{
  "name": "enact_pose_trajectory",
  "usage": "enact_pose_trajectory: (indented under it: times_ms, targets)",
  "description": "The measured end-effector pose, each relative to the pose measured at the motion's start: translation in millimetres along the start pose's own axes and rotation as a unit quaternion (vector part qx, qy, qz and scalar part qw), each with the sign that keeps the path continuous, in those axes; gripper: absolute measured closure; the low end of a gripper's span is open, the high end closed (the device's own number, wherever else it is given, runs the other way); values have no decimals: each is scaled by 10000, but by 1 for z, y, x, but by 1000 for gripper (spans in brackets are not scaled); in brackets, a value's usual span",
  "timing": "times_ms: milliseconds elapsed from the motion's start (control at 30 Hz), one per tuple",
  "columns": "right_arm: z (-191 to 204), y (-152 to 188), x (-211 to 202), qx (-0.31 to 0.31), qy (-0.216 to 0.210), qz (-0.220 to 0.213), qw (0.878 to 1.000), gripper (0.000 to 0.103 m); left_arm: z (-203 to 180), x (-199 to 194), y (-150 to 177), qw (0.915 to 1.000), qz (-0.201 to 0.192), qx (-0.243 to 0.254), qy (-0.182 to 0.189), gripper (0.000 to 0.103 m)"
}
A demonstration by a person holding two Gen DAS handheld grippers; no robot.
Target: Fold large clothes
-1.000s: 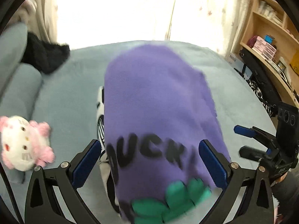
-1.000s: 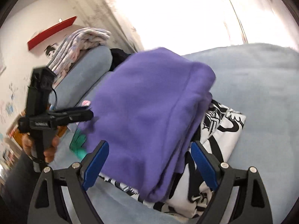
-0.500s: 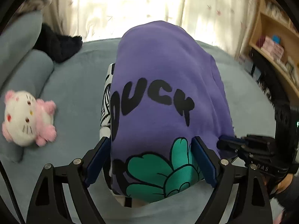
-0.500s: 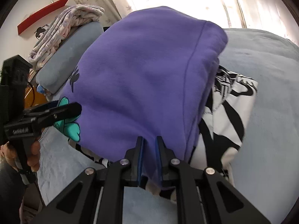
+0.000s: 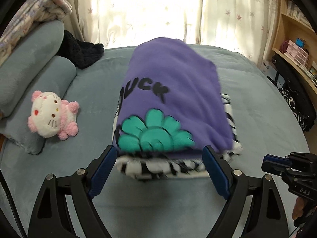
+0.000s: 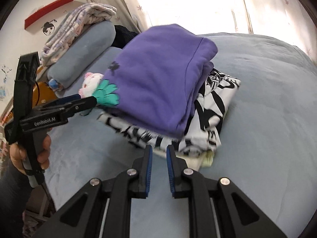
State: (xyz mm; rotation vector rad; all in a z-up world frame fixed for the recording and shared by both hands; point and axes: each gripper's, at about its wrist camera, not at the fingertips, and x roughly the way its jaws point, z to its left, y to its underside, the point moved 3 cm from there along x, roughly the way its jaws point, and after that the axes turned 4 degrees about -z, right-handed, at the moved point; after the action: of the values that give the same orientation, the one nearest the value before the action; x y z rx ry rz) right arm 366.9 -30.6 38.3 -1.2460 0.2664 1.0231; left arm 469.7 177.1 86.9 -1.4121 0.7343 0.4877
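Sunlit curtains (image 5: 158, 10) back the grey-blue bed (image 5: 168, 208) where your folded purple fleece sweatshirt (image 5: 170, 99) rests atop a folded black-and-white patterned garment (image 6: 214, 107). Your left gripper (image 5: 158, 170) stands wide apart, empty, just before the stack. Your right gripper (image 6: 159, 156), nearly together, has just eased slightly, holding nothing.
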Motion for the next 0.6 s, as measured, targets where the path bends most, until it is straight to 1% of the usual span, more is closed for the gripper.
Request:
enact_pose_trajectory:
  times_ms: [100, 167, 300, 367, 500, 567, 600]
  targets:
    - [9, 10, -36, 53, -53, -44, 10000, 89, -19, -41, 10, 9998, -140, 125, -8, 16]
    - [17, 16, -60, -4, -13, -94, 10000, 89, -30, -66, 15, 9996, -250, 165, 11, 15]
    - [33, 33, -110, -117, 62, -190, 9997, 88, -55, -121, 34, 9985, -487, 86, 224, 12]
    - [38, 44, -135, -123, 123, -228, 9996, 88, -69, -144, 45, 9981, -531, 86, 285, 11]
    - [42, 66, -171, -128, 279, -285, 9991, 88, -91, -179, 69, 9976, -617, 51, 312, 10]
    - [41, 80, -186, -133, 385, -316, 9987, 88, -103, -194, 84, 9973, -627, -25, 376, 5]
    - [40, 86, -192, -133, 431, -327, 9984, 88, -107, -198, 92, 9974, -604, -67, 385, 5]
